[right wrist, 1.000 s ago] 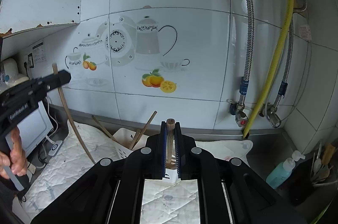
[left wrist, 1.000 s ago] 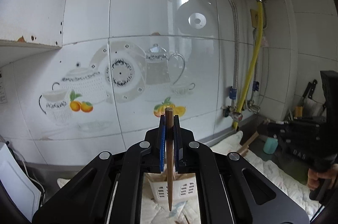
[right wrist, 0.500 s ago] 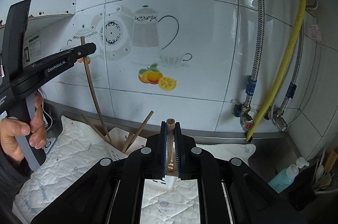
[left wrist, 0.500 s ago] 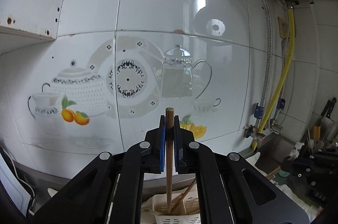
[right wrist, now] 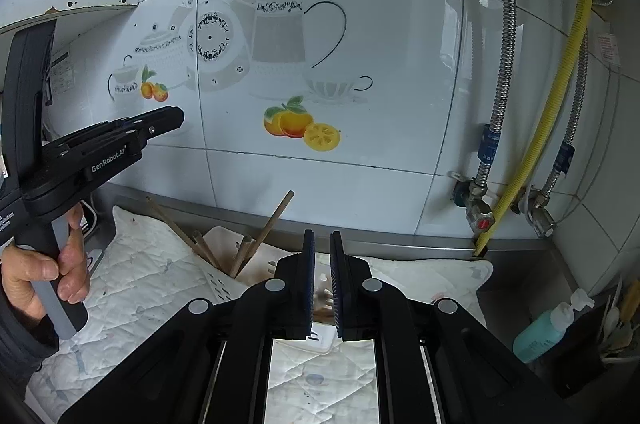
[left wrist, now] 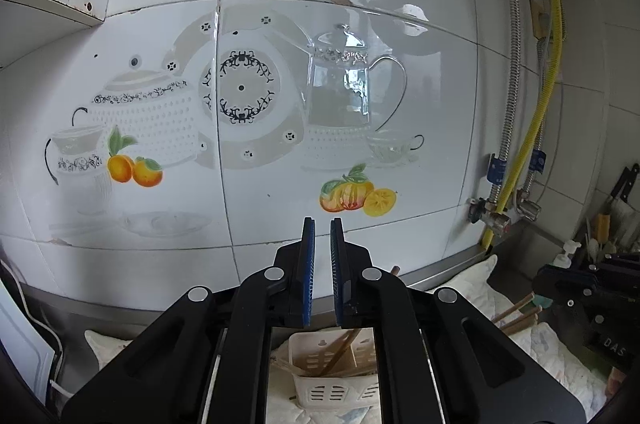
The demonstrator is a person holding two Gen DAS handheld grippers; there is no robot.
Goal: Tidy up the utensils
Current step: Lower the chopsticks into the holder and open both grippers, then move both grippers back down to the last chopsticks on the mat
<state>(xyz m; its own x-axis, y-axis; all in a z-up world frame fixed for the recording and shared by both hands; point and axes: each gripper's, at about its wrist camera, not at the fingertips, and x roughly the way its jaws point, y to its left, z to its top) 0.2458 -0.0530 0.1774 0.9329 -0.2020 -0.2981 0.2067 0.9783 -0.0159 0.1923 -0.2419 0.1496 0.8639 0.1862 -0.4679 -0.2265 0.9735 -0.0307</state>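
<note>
A cream plastic utensil holder (left wrist: pixel 332 372) stands on a white quilted cloth (right wrist: pixel 132 276) by the tiled wall. Several wooden chopsticks (right wrist: pixel 264 232) lean in it. My left gripper (left wrist: pixel 322 228) is open and empty, above the holder. It also shows in the right wrist view (right wrist: pixel 160 122), held by a hand. My right gripper (right wrist: pixel 322 238) is open and empty just above the holder (right wrist: pixel 224 244). A blurred wooden utensil (right wrist: pixel 324 298) shows between its jaws. More wooden sticks (left wrist: pixel 516 312) lie on the cloth under the right gripper's body (left wrist: pixel 588 288).
A yellow hose (right wrist: pixel 560 72) and steel hoses (right wrist: pixel 500 36) run down the wall at right. A teal soap bottle (right wrist: pixel 548 328) and a dark caddy with utensils (right wrist: pixel 616 324) stand at far right. A white appliance with a cable (left wrist: pixel 24 336) is at left.
Both grippers opened and let go of their wooden chopsticks, which dropped into the holder. The left gripper moved in over the holder.
</note>
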